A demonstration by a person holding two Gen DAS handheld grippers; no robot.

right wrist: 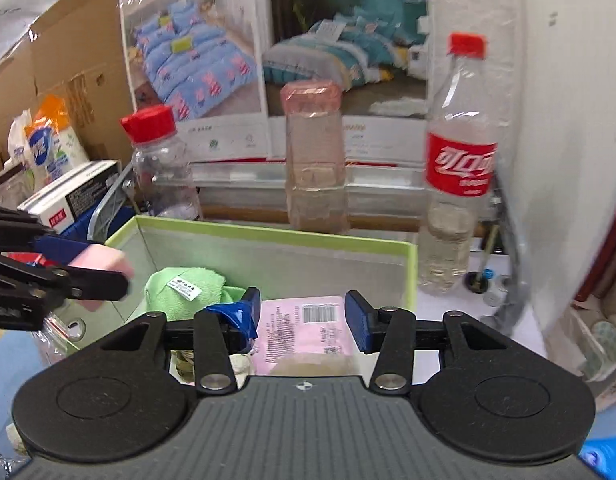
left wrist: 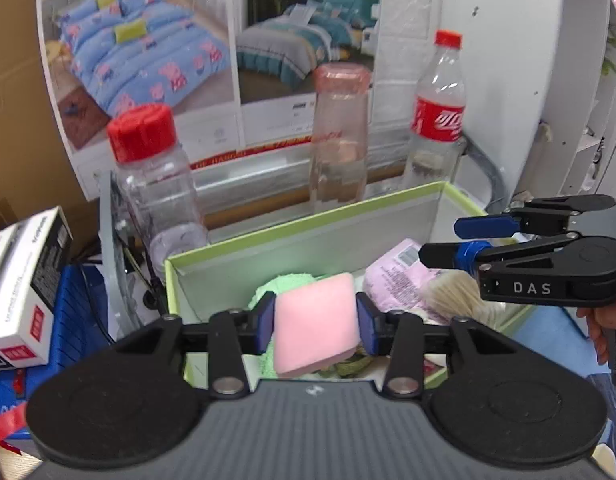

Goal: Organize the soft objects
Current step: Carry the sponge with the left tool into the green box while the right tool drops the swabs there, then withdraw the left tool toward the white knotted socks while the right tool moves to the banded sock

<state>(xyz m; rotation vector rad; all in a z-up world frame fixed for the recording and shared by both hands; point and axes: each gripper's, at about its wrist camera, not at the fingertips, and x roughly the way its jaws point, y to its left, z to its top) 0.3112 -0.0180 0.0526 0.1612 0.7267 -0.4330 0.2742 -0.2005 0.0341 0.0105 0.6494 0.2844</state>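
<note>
- A bedding poster (left wrist: 148, 56) is seen leaning behind everything, with cardboard (right wrist: 68, 72) to its left.
- A green-rimmed box (left wrist: 308, 220) is placed on the counter, open at the top; a green towel (right wrist: 184, 288), a pink wipes packet (right wrist: 308, 332) and a pale brush head (left wrist: 456, 300) are held inside it.
- Three clear bottles are lined up behind the box: a red-capped jar (left wrist: 156, 184), a pink-lidded bottle (left wrist: 340, 136) and a Coca-Cola bottle (left wrist: 440, 116).
- A white carton (left wrist: 24, 284) is stacked on a blue crate (left wrist: 80, 320) at the left.
- The left tool (left wrist: 316, 322) is clamped on one pink sponge (left wrist: 316, 324), which is held tilted above the box, over the towel.
- The right tool (right wrist: 304, 320) is held apart, with nothing between its pads, above the wipes packet; blue tape (right wrist: 236, 316) is wrapped around one finger.
</note>
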